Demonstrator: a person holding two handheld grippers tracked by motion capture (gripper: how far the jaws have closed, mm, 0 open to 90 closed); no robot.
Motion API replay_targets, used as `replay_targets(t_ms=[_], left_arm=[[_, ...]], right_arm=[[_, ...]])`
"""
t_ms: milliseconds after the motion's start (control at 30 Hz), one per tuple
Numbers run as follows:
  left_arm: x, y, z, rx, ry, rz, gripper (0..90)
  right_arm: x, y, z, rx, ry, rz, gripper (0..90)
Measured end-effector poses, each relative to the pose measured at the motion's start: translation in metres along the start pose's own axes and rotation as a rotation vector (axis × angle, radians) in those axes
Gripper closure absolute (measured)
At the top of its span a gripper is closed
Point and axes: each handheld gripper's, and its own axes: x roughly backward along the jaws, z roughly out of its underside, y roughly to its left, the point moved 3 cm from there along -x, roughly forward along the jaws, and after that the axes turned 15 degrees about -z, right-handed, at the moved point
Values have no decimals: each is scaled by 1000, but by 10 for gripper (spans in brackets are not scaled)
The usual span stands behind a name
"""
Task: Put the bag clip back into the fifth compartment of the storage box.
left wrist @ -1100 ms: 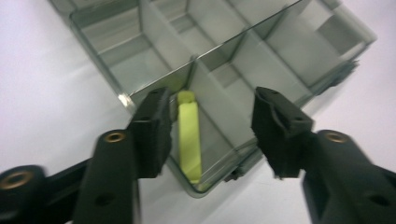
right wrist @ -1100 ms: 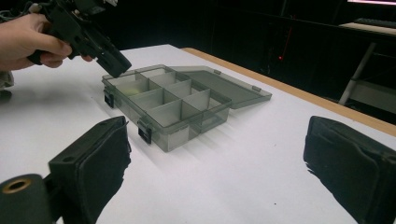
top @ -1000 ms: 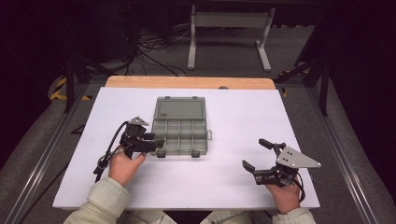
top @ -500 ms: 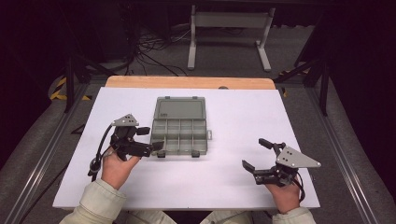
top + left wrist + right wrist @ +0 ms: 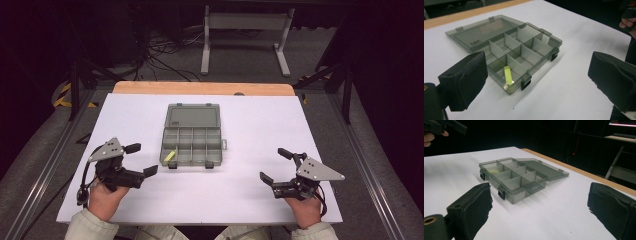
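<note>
A grey see-through compartment box (image 5: 192,145) lies open in the middle of the white table, its lid flat on the far side. A small yellow-green piece (image 5: 171,155) rests in its front-left compartment, and shows clearly in the left gripper view (image 5: 508,75). My left gripper (image 5: 141,159) hovers left of the box's front-left corner. Its jaws have just been opening and now stand wide with nothing between them. Off the box's front-right, my right gripper (image 5: 274,165) is open and holds nothing.
The white table top (image 5: 260,125) has a wooden strip (image 5: 200,88) along its far edge. A metal stand (image 5: 245,30) and cables (image 5: 155,55) lie on the floor beyond. Dark rails run down both sides of the table.
My left gripper has drawn back to the left, away from the box's front-left corner, and its jaws have spread wide. The right gripper has not moved.
</note>
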Motion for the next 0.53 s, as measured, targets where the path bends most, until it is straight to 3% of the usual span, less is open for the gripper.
replay_targets(t_ms=[33,100,167,333,533], left_arm=[[0,0,0,0,0,0,29],[14,3,11,11,-107,-22,28],[24,4,18,15,-159,-27,23],[43,7,35,-12,-273,-86,19],[47,15,51,4,-310,-109,19]], right_arm=[[0,0,0,1,-2,3,54],[0,0,0,6,-4,5,49],[0,-1,1,2,-8,6,40],[2,-1,1,9,-23,10,30],[1,-1,3,11,-30,12,24]])
